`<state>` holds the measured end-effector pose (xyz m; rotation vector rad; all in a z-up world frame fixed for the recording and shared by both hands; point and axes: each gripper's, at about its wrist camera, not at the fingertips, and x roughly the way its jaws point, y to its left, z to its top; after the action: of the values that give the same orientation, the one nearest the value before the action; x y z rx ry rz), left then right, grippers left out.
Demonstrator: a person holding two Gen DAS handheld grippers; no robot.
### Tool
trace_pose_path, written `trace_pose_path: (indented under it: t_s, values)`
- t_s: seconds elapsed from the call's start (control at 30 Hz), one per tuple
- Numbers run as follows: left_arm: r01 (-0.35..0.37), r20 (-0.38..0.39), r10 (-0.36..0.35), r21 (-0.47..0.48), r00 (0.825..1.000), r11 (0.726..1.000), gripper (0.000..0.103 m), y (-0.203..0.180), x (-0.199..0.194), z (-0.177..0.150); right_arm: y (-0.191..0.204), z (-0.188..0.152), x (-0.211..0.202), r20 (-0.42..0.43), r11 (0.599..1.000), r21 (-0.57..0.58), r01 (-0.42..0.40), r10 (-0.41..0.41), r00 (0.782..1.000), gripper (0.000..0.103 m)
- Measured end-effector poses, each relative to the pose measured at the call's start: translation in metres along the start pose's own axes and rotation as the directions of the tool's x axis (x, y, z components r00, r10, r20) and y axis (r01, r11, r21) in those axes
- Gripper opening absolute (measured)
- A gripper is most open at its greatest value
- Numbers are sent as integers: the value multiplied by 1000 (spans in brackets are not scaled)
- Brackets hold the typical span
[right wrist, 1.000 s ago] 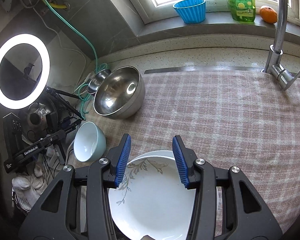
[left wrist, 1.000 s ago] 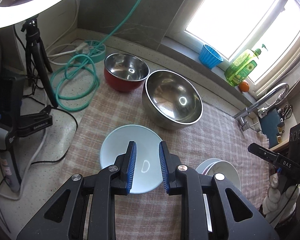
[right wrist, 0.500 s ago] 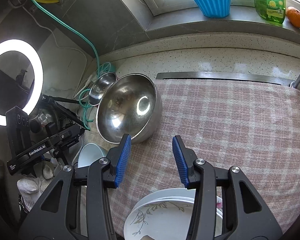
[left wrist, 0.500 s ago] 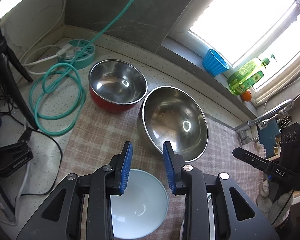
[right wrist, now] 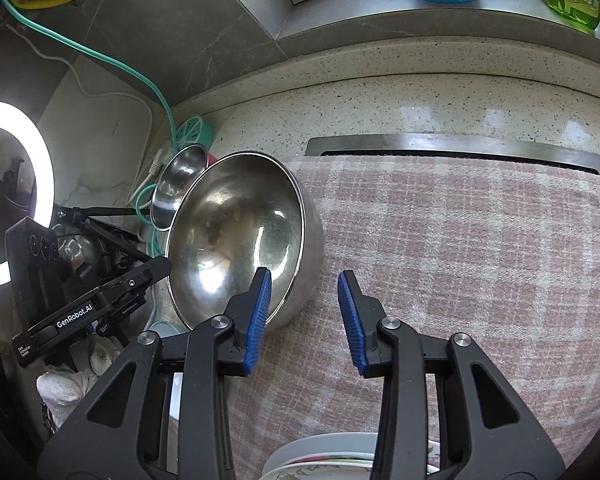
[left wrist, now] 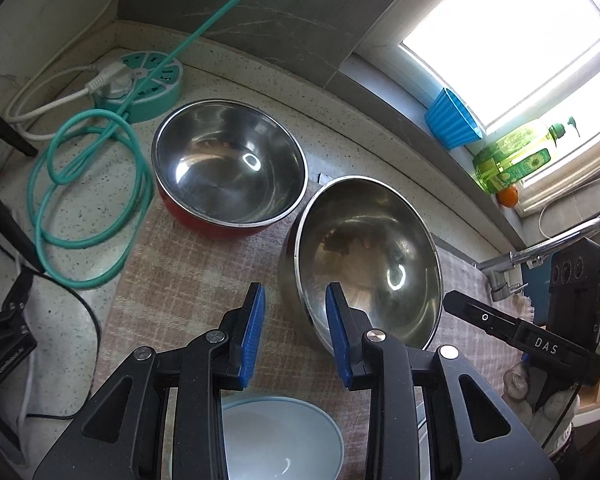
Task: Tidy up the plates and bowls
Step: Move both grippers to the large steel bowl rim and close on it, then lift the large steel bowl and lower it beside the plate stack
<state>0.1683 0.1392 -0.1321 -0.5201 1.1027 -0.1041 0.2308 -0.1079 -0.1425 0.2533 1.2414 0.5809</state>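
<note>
Fig.: checked cloth (right wrist: 480, 264) on the counter carries the big steel bowl (left wrist: 364, 256), tipped on its side, w/ the red-sided steel bowl (left wrist: 228, 164) just behind, pale blue bowl (left wrist: 276, 440) and stacked plates (right wrist: 332, 460) nearest me. Step, as I judge it: reach for the big bowl, presumably to nest. Left gripper (left wrist: 294, 332) and right gripper (right wrist: 304, 316) both released, nothing betw. pads; right's jaws have just been narrowing. Next I need one pad inside the rim, one outside.
</note>
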Motion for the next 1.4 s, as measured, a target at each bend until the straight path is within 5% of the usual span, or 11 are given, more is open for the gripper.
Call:
trace_pose_path:
  t_s: [0.33,0.87,1.4]
  values:
    - [4,-18,-4,36,1000,999,21,-8,12,2,-1,8,16,-35,1000,-10,4,-4,999,15]
    - [19,-14,-18,70,1000,997,19,-25,6,-5,2,-2,-11,-15,999,-38,24,-25,1000,15]
    - [136,-63,-125,219,990,966,19,-117,13,-37,-66,-47,-109,70,996,62,69,-74,995,15]
